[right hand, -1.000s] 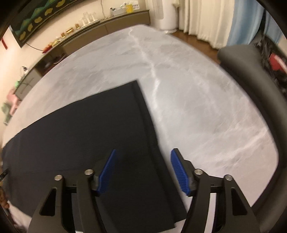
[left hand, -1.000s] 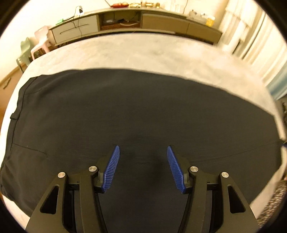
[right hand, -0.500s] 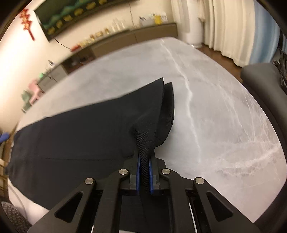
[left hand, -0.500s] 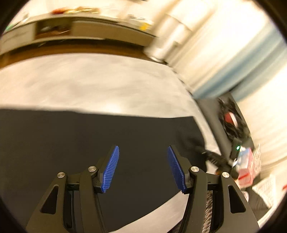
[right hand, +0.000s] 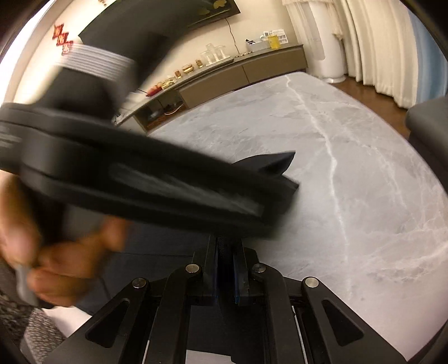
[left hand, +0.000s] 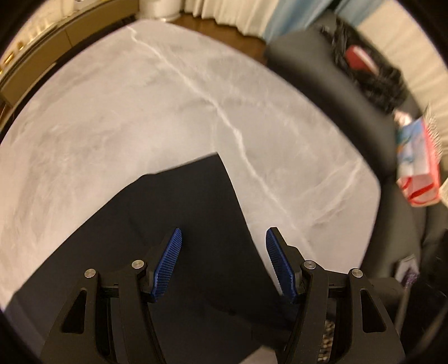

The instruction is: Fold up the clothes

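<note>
A large grey marble table (left hand: 117, 106) with pale white veins fills most of both views. A black garment (left hand: 179, 212) lies flat on its near part in the left wrist view, one squared corner reaching toward the middle of the table and a straight edge running back toward the camera. The left gripper (left hand: 222, 259) hangs over this cloth with its blue ribbed fingers (left hand: 168, 266) spread wide, nothing between them. In the right wrist view the right gripper (right hand: 226, 275) is clamped tight on a fold of the same black garment (right hand: 268, 163), which rises from between its pads and ends in a peaked corner lifted off the marble. A blurred black gripper body (right hand: 134, 168) crosses that view from the left, held by a bare hand (right hand: 56, 257) at the lower left. Around the table, a dark padded chair (left hand: 330, 84) stands at the right edge, with a dark, blurred heap on it that cannot be made out. Beyond it a red and white paper bag (left hand: 420, 173) stands upright; its contents are too blurred to tell. A long low sideboard (right hand: 240, 70) runs along the far wall, carrying clear glass jars (right hand: 214, 53), small golden items and a yellow container (right hand: 273, 41). Pale curtains (right hand: 372, 42) hang at the right, and a dark framed picture (right hand: 196, 14) is on the wall above.
</note>
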Tool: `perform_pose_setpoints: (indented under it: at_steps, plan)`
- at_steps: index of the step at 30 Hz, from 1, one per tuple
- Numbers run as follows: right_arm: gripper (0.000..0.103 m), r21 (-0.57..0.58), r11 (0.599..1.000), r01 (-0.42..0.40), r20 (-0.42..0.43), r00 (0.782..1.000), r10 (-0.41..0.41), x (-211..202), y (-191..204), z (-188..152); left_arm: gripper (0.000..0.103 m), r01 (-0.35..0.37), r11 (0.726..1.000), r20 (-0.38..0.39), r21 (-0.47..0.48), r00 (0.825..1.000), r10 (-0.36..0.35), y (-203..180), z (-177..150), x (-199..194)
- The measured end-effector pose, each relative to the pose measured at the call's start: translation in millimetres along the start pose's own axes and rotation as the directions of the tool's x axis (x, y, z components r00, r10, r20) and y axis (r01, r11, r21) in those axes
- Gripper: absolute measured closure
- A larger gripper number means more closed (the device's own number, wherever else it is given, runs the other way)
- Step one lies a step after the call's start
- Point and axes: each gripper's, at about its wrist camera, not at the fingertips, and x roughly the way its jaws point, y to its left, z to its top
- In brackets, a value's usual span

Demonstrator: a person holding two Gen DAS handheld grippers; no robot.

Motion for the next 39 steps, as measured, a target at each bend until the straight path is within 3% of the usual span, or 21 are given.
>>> perform_pose_setpoints:
  at_steps: [1, 2, 5, 6, 8, 9, 10, 12, 13, 14, 15, 16, 19, 24, 27, 29, 31, 33, 34, 36, 39]
  plan:
    - [0.094, 0.007, 1.000, -0.006, -0.007, 1.000, 0.007, 1, -2, 0, 0.038, -0.031, 0.999, 0.000, 0.021, 1.000, 0.031, 1, -3, 3]
    - [0.094, 0.013, 1.000, -0.012, -0.012, 1.000, 0.012, 2, -3, 0, 0.056, -0.062, 0.997, 0.001, 0.042, 0.998, 0.062, 2, -5, 7]
    - [0.093, 0.033, 0.999, -0.041, -0.027, 0.999, 0.042, 4, -8, 0, 0.088, -0.122, 0.990, 0.045, 0.070, 0.992, 0.119, -1, -10, 6]
    - [0.087, 0.039, 0.998, -0.054, -0.033, 0.998, 0.056, 4, -10, 0, 0.091, -0.137, 0.989, 0.074, 0.062, 0.988, 0.132, 0, -14, 1]
    - [0.076, 0.049, 0.994, -0.099, -0.040, 0.994, 0.101, 3, -11, -1, 0.094, -0.076, 0.996, 0.166, -0.039, 0.983, 0.082, 18, -29, -24]
    - [0.059, 0.055, 0.990, -0.132, -0.043, 0.990, 0.134, 1, -11, -3, 0.094, -0.002, 0.993, 0.243, -0.121, 0.969, 0.031, 38, -46, -42]
    - [0.051, 0.059, 0.983, -0.173, -0.045, 0.983, 0.176, -1, -10, -5, 0.094, 0.080, 0.977, 0.323, -0.197, 0.946, -0.013, 57, -64, -61]
    - [0.039, 0.034, 0.967, -0.252, -0.054, 0.966, 0.254, -7, 1, -10, 0.094, 0.249, 0.903, 0.493, -0.350, 0.869, -0.049, 113, -120, -90]
    - [0.037, 0.012, 0.962, -0.272, -0.066, 0.960, 0.272, -6, 7, -12, 0.088, 0.288, 0.865, 0.523, -0.410, 0.851, -0.035, 137, -142, -89]
    - [0.035, -0.012, 0.960, -0.281, -0.085, 0.957, 0.279, -3, 14, -13, 0.067, 0.326, 0.822, 0.550, -0.466, 0.835, -0.019, 161, -164, -86]
    - [0.035, -0.043, 0.958, -0.285, -0.117, 0.953, 0.278, 1, 24, -15, 0.055, 0.340, 0.782, 0.524, -0.523, 0.852, -0.020, 182, -181, -76]
    - [0.035, -0.074, 0.955, -0.287, -0.155, 0.950, 0.273, 7, 36, -18, 0.048, 0.326, 0.767, 0.500, -0.553, 0.866, -0.008, 190, -188, -72]
    - [0.035, -0.182, 0.941, -0.286, -0.237, 0.941, 0.240, 19, 71, -29, 0.042, 0.341, 0.771, 0.478, -0.538, 0.877, -0.054, 192, -197, -63]
    - [0.037, -0.304, 0.921, -0.243, -0.290, 0.945, 0.153, 30, 105, -45, 0.042, 0.290, 0.761, 0.422, -0.580, 0.906, -0.024, 185, -202, -52]
    - [0.039, -0.320, 0.912, -0.256, -0.302, 0.940, 0.158, 31, 117, -51, 0.042, 0.271, 0.773, 0.433, -0.573, 0.901, 0.004, 182, -212, -57]
    - [0.039, -0.320, 0.903, -0.288, -0.341, 0.924, 0.174, 36, 126, -57, 0.059, 0.236, 0.787, 0.418, -0.570, 0.908, 0.031, 182, -214, -57]
    - [0.039, -0.334, 0.893, -0.301, -0.386, 0.908, 0.162, 47, 133, -61, 0.068, 0.200, 0.800, 0.404, -0.566, 0.913, 0.058, 182, -216, -57]
    - [0.039, -0.358, 0.887, -0.292, -0.409, 0.903, 0.133, 54, 142, -67, 0.078, 0.227, 0.826, 0.423, -0.516, 0.906, 0.015, 178, -215, -59]
    - [0.039, -0.364, 0.886, -0.289, -0.410, 0.903, 0.126, 57, 144, -67, 0.094, 0.235, 0.841, 0.438, -0.487, 0.899, 0.002, 173, -216, -62]
    - [0.039, -0.353, 0.889, -0.293, -0.411, 0.902, 0.134, 58, 146, -66, 0.097, 0.228, 0.865, 0.453, -0.447, 0.891, 0.000, 166, -216, -70]
    - [0.039, -0.307, 0.909, -0.280, -0.386, 0.910, 0.150, 56, 140, -57, 0.097, 0.189, 0.849, 0.432, -0.493, 0.901, 0.050, 181, -222, -76]
